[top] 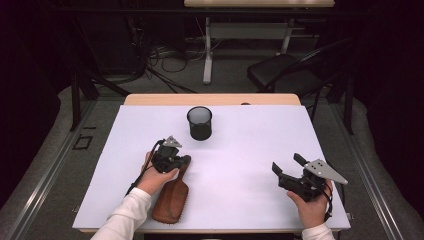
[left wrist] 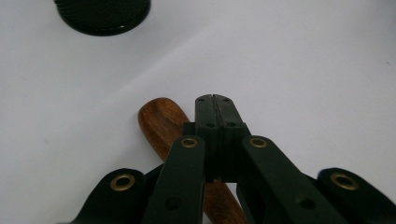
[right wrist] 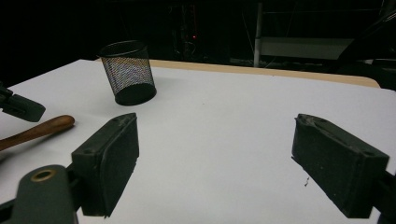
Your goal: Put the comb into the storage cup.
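Where white table (top: 260,150) ends — dark, cable-strewn floor (top: 165,65).

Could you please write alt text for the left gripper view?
The left gripper, jaws shut and empty, hovers over the handle of a wooden brush on a white table. A black mesh cup stands beyond.

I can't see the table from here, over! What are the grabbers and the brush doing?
Left gripper shut, empty, above the wooden hairbrush handle. Right gripper open, empty. Mesh cup upright, beyond the brush. Nothing in the way.
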Demonstrator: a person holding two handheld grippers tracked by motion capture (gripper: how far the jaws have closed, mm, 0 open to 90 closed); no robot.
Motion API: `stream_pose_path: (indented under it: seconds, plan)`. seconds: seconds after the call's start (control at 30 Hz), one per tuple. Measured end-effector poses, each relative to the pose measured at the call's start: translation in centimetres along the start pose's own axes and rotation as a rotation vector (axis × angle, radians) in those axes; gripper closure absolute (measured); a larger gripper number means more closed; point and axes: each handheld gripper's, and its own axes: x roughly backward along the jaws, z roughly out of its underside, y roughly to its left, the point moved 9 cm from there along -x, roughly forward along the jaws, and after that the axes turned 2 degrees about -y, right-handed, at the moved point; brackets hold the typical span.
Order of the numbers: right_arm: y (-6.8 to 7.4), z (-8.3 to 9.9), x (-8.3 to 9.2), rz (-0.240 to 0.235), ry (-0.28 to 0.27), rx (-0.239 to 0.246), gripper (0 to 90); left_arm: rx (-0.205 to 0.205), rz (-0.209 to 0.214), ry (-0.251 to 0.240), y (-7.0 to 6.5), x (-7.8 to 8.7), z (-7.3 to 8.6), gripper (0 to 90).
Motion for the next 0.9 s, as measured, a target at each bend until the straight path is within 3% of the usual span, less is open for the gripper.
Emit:
stream_pose_path:
  seconds: [0.33, 0.73, 0.83, 0.9]
  plan:
    - [0.0, 0.1, -0.1, -0.006, 0.009, -0.004, 14.7, -0.026, -0.016, 0.054, -0.1, -0.8, 0.6, 90.0]
    - [0.0, 0.2, -0.2, -0.008, 0.009, -0.013, 14.7, 0.009, -0.061, 0.073, 1.4, -0.4, 1.2, 90.0]
    - [-0.1, 0.2, -0.2, -0.009, 0.009, -0.014, 14.7, 0.032, -0.06, 0.062, 1.9, -0.3, 1.3, 90.0]
    - [-0.1, 0.3, -0.2, -0.01, 0.012, -0.015, 14.7, 0.033, -0.037, 0.053, 1.7, -0.3, 1.3, 90.0]
